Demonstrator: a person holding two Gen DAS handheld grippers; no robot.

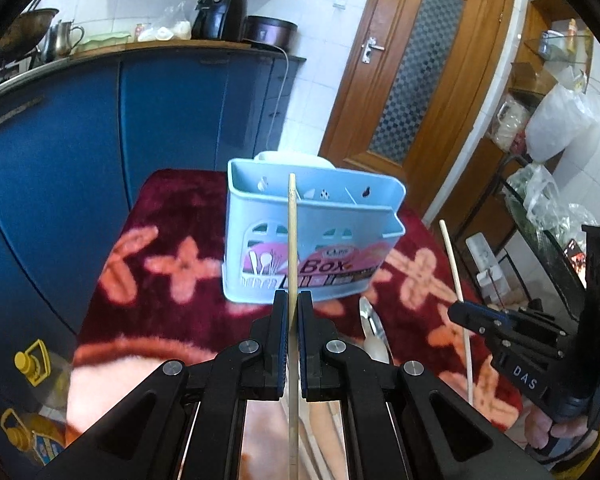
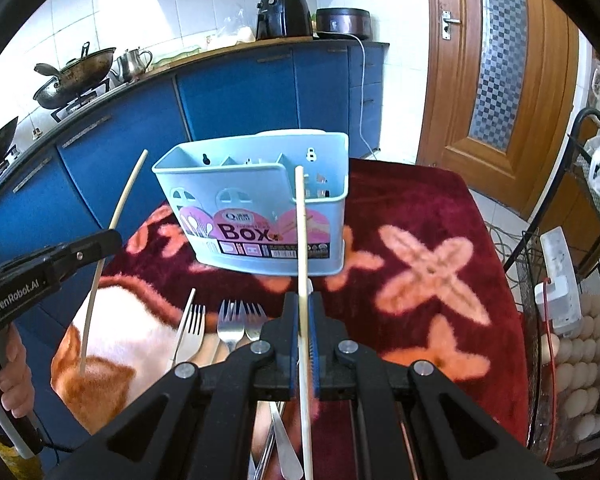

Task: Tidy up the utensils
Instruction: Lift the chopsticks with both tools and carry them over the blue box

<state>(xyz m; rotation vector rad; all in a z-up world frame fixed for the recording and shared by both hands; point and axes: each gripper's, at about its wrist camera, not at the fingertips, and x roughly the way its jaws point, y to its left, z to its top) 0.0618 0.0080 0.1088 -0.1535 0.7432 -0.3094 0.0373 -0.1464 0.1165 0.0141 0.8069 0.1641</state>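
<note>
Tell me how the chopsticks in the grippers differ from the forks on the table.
Each chopstick is a pale, thin stick; the forks are shiny metal with tines. One chopstick is clamped in the left gripper, one in the right gripper, both lifted; the forks lie flat on the red cloth. None is yet in the blue box.

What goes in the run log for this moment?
left gripper: shut on wooden chopstick | right gripper: shut on second wooden chopstick | pale blue plastic utensil box: upright on red floral cloth | steel forks: on cloth
</note>
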